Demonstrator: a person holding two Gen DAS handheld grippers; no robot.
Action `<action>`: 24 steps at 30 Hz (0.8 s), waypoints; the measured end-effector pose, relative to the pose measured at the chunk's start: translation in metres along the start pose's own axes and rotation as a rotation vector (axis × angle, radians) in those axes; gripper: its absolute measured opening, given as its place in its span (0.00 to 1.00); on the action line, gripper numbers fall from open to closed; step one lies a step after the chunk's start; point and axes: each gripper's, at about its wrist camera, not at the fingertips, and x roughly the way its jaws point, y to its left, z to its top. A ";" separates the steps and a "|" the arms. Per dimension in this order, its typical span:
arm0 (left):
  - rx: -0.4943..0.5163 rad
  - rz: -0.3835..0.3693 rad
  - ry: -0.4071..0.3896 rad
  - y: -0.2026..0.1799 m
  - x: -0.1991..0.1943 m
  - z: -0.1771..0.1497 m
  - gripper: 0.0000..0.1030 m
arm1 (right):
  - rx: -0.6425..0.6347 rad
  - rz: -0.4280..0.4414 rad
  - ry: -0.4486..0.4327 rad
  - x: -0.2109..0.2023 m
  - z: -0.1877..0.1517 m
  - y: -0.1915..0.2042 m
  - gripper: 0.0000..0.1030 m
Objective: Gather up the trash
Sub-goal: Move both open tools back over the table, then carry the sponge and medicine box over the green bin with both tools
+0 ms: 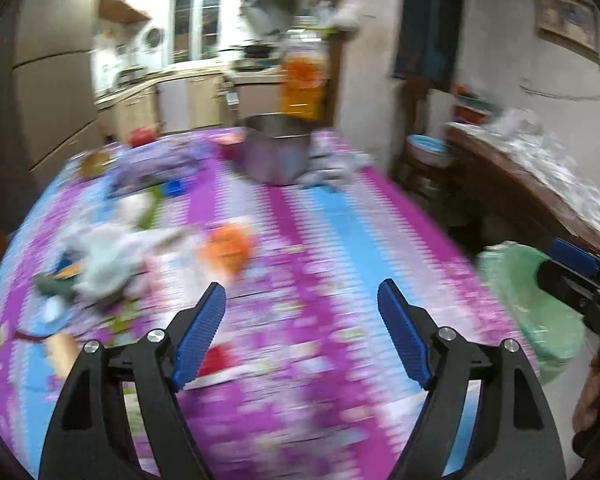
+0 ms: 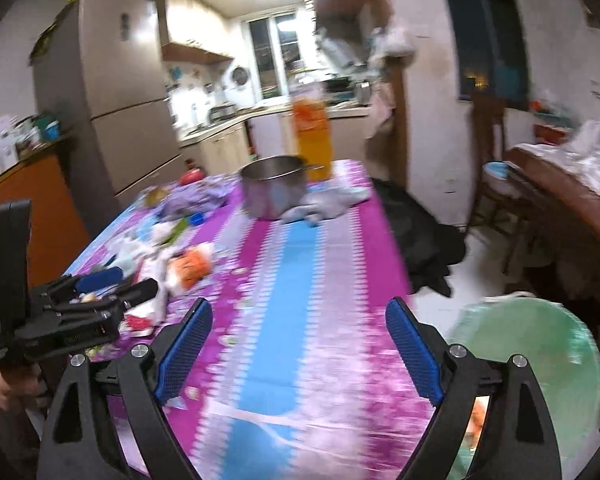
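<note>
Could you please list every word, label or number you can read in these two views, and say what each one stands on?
None can be read; both views are motion-blurred.
Orange bottle: label is a smear.
Orange wrapper: print too blurred.
Framed picture on the wall: no legible text.

Tablecloth (image 2: 300, 264) magenta and blue striped, floral; bin liner (image 2: 540, 344) green; fingers (image 2: 188, 344) blue
</note>
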 end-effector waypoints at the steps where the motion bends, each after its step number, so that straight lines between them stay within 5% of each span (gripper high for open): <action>1: -0.019 0.027 0.002 0.016 -0.002 -0.002 0.74 | -0.012 0.019 0.009 0.008 0.001 0.013 0.85; 6: -0.209 0.246 0.026 0.127 -0.019 -0.025 0.80 | -0.059 0.101 0.061 0.047 -0.001 0.070 0.87; 10: -0.345 0.332 0.070 0.187 -0.023 -0.047 0.83 | -0.097 0.157 0.104 0.079 -0.004 0.112 0.91; 24: -0.346 0.287 0.149 0.190 0.017 -0.060 0.89 | -0.179 0.210 0.233 0.161 -0.009 0.187 0.92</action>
